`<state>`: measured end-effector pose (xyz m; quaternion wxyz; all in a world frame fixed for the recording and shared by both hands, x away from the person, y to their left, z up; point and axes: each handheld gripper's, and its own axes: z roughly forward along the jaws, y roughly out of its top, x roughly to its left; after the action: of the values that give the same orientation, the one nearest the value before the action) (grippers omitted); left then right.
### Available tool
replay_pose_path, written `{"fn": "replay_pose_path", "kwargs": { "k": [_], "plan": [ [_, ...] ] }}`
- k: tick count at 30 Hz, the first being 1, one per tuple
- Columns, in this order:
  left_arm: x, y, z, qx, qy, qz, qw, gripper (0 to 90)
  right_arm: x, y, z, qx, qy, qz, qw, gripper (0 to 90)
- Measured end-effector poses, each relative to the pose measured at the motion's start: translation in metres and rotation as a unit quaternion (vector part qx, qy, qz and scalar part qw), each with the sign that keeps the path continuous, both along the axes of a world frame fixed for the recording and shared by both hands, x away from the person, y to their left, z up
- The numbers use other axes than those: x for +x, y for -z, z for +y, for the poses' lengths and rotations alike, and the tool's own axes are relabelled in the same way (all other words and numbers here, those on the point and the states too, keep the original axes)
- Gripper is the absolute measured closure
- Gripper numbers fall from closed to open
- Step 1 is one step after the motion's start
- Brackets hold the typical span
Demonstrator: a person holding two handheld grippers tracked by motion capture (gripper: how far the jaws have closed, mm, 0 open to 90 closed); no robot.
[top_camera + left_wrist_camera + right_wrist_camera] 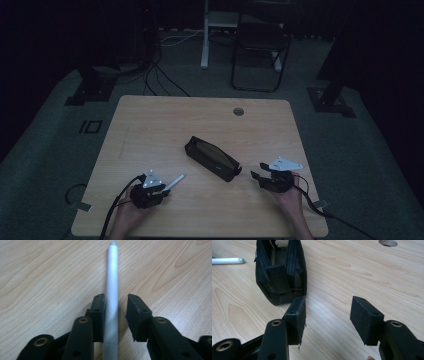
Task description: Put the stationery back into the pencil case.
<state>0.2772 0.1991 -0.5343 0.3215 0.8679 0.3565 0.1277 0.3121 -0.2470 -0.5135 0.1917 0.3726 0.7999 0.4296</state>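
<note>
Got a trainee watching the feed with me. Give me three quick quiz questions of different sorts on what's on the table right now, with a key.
1. True or false: the pen lies between the jaws of the left gripper, with a gap on one side.
2. Multiple choice: the pouch is A) zipped shut, B) open at the top, C) lying on the floor.
3. Fill in: the right gripper has its jaws ____, just short of the pouch's end.

Key: 1 true; 2 B; 3 open.
</note>
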Motion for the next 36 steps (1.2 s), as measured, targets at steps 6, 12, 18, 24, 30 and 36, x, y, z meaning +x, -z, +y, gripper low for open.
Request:
{"fn": "replay_pose_path", "kwargs": {
  "k": [6,12,18,24,30,36],
  "plan": [
    [0.002,0.000,-0.008,0.000,0.017,0.005,0.9998,77.7,-0.001,-0.001,0.000,0.000,0.000,-0.002,1.0000,46.2],
    [0.007,-0.001,-0.029,0.006,0.055,0.003,0.9985,77.9,-0.002,-0.002,0.001,-0.001,0.000,-0.004,1.0000,46.2],
    [0.013,-0.001,-0.056,0.009,0.099,0.002,0.9951,77.9,-0.003,-0.004,-0.001,0.002,-0.001,-0.008,1.0000,48.4],
    [0.018,0.000,-0.094,0.008,0.155,-0.001,0.9879,77.8,-0.004,-0.006,-0.002,0.004,-0.001,-0.013,0.9999,49.5],
    [0.020,0.000,-0.139,0.016,0.216,-0.009,0.9762,76.0,-0.005,-0.008,-0.003,0.005,0.000,-0.016,0.9999,49.6],
    [0.015,-0.002,-0.142,0.028,0.205,-0.023,0.9781,51.7,-0.006,-0.008,-0.003,0.003,-0.006,-0.019,0.9998,48.6]
  ]
}}
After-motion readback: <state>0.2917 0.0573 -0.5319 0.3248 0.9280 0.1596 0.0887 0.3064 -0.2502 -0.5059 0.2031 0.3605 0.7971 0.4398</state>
